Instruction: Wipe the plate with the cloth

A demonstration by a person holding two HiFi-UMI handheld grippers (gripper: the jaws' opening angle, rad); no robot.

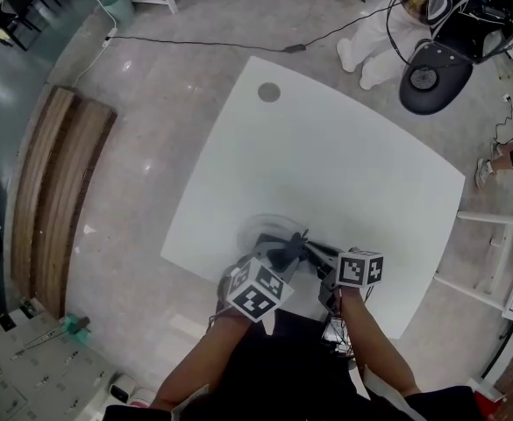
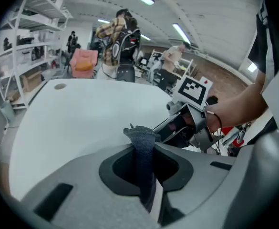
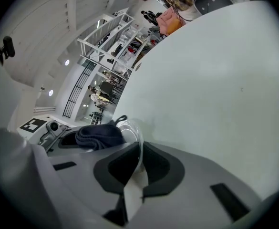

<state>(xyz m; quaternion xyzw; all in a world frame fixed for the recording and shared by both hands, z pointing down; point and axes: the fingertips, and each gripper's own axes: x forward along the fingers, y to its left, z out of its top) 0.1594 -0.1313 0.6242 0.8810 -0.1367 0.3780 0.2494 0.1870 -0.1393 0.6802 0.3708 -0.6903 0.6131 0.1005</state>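
My left gripper (image 1: 281, 254) hovers over the near edge of the white table (image 1: 326, 165), shut on a dark blue-grey cloth (image 2: 142, 149) that stands up out of its jaws. Right beside it, my right gripper (image 1: 316, 254) is shut on the rim of a clear glass plate (image 3: 132, 135), which it holds tilted on edge. In the head view the plate (image 1: 265, 228) shows as a faint clear disc just beyond both grippers. In the right gripper view the bunched cloth (image 3: 99, 135) lies against the plate's left side. The left gripper view shows the right gripper (image 2: 189, 120) close by on the right.
A grey round grommet (image 1: 269, 92) sits near the table's far corner. A person in white (image 1: 383, 29) and a black chair (image 1: 431, 77) are beyond the table. A wooden bench (image 1: 59, 191) stands on the floor at left. Metal shelves (image 2: 27, 56) line the room's left.
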